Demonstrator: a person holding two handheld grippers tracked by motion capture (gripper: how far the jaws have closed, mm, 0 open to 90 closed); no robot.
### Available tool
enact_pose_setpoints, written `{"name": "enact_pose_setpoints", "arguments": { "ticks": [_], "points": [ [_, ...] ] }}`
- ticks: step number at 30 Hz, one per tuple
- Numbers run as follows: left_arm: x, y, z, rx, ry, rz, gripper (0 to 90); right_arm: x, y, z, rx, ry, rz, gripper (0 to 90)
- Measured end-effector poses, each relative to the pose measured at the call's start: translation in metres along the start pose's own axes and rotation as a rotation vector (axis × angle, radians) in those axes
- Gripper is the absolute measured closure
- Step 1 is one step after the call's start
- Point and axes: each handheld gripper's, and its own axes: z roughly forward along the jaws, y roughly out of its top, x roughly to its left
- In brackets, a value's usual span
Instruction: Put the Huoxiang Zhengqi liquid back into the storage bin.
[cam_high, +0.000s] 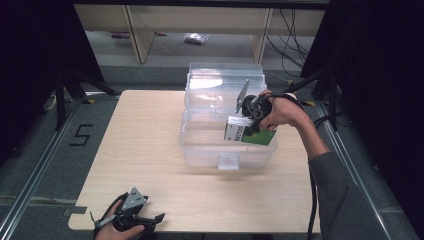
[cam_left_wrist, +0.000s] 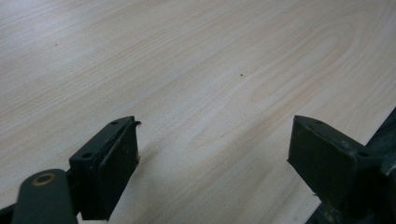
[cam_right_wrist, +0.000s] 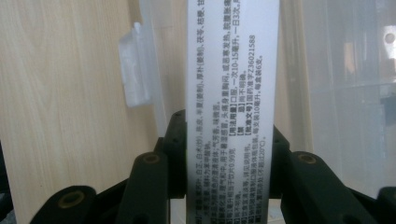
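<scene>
High view: a clear plastic bin sits on the wooden table, its lid swung open behind it.
Right gripper: over the bin's right part, jaws clamped on a green and white box.
Box: directly below that gripper, at the level of the bin's rim; whether it touches the bin's floor cannot be told.
Bin contents: apart from the box, nothing can be made out through the clear walls.
Right gripper view: the box's white printed side stands between the two black jaws, pads pressed on both edges; the bin's latch tab lies just to the left of the jaws.
Left gripper: near the table's front edge, well apart from the bin.
Left gripper view: jaws spread wide, holding nothing, bare tabletop between and ahead of them.
</scene>
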Motion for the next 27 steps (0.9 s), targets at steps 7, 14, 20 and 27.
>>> {"name": "enact_pose_setpoints", "arguments": {
  "ticks": [7, 14, 20, 27],
  "points": [
    [0.0, 0.0, 0.0, 0.001, -0.009, 0.002, 15.5, -0.004, -0.005, 0.014, 0.016, 0.017, 0.03, 64.6],
    [0.0, 0.0, 0.0, 0.002, -0.007, 0.001, 15.5, -0.01, -0.01, 0.026, 0.029, 0.025, 0.031, 64.5],
    [0.001, 0.0, 0.0, 0.012, 0.001, 0.012, 15.5, -0.012, -0.016, 0.034, 0.035, 0.035, 0.047, 64.5],
    [0.0, 0.0, 0.0, 0.008, 0.004, 0.003, 15.5, -0.017, -0.018, 0.047, 0.017, 0.034, -0.002, 64.5]
  ]
}}
